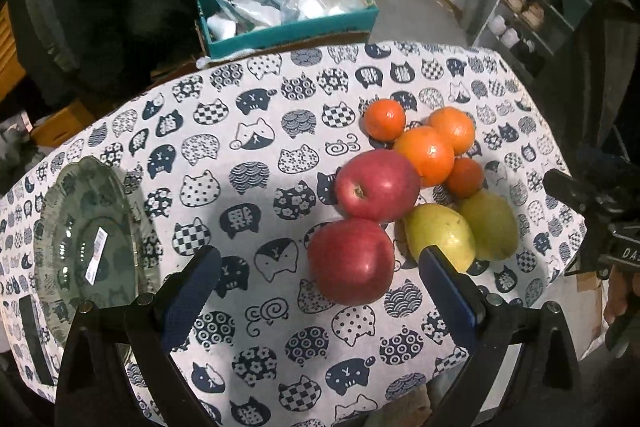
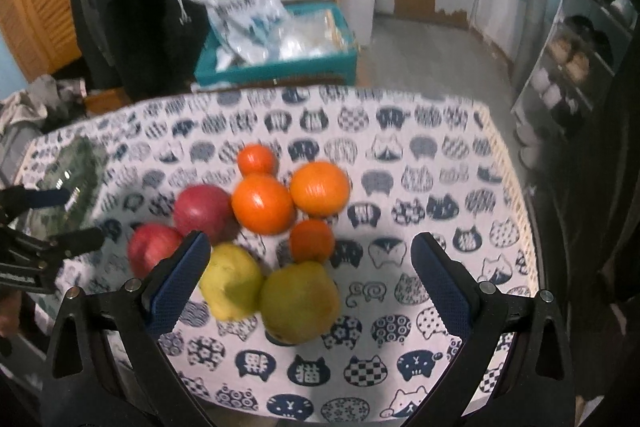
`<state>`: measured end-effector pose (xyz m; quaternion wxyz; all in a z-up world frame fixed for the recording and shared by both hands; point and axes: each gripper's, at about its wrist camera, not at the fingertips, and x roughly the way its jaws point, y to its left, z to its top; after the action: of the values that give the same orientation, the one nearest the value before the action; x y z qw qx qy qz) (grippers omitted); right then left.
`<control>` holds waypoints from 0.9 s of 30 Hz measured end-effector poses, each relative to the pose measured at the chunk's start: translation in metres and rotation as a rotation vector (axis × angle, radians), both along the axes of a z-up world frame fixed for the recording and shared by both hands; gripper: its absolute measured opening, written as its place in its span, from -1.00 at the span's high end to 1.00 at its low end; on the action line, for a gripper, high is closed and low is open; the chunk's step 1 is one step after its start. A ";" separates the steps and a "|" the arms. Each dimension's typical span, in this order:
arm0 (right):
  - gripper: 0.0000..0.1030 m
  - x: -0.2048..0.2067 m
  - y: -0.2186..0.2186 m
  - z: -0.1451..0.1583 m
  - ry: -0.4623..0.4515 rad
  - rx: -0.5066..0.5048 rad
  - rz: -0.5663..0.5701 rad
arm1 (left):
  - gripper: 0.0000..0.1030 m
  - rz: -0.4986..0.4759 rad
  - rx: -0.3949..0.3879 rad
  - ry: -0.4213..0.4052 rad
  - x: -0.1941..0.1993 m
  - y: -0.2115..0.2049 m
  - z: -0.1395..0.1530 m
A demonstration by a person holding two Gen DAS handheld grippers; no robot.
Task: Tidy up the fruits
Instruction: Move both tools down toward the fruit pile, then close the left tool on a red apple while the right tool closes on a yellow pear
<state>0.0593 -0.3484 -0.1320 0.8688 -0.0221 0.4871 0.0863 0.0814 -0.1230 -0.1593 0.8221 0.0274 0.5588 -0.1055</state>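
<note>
The left tool [image 1: 320, 279], fingers apart and empty, stood nearest the front apple [image 1: 351, 261], plate [image 1: 52, 219] to its left.

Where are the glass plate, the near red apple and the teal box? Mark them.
glass plate [image 1: 60, 227]: left wrist view, on its clear ribbed rim left of the label.
near red apple [image 1: 351, 261]: left wrist view, middle of its skin.
teal box [image 1: 288, 33]: left wrist view, on its front wall.
</note>
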 end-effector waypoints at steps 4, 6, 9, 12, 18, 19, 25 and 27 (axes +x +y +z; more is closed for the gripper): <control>-0.94 0.002 0.000 -0.017 0.042 -0.009 0.007 | -0.95 0.000 -0.001 0.035 0.007 -0.005 -0.016; -0.94 0.004 0.000 -0.025 0.062 -0.017 0.013 | -0.95 -0.002 0.000 0.047 0.010 -0.008 -0.023; -0.94 0.007 -0.002 -0.038 0.096 -0.019 0.015 | -0.95 -0.010 0.012 0.064 0.012 -0.012 -0.035; -0.90 0.009 -0.005 -0.053 0.132 -0.017 0.012 | -0.95 -0.019 0.019 0.084 0.013 -0.016 -0.044; -0.86 0.012 -0.009 -0.075 0.193 0.000 0.010 | -0.95 -0.033 0.030 0.109 0.016 -0.022 -0.060; -0.86 0.012 -0.010 -0.077 0.200 0.016 0.013 | -0.95 -0.035 0.035 0.110 0.016 -0.023 -0.062; -0.82 0.014 -0.006 -0.082 0.218 0.043 0.020 | -0.95 -0.035 0.039 0.122 0.020 -0.024 -0.071; -0.77 0.014 -0.004 -0.084 0.231 0.053 0.034 | -0.95 -0.034 0.040 0.126 0.020 -0.024 -0.074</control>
<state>0.0735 -0.3528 -0.2159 0.8056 0.0026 0.5811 0.1156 0.1017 -0.1467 -0.2331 0.7825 0.0466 0.6111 -0.1099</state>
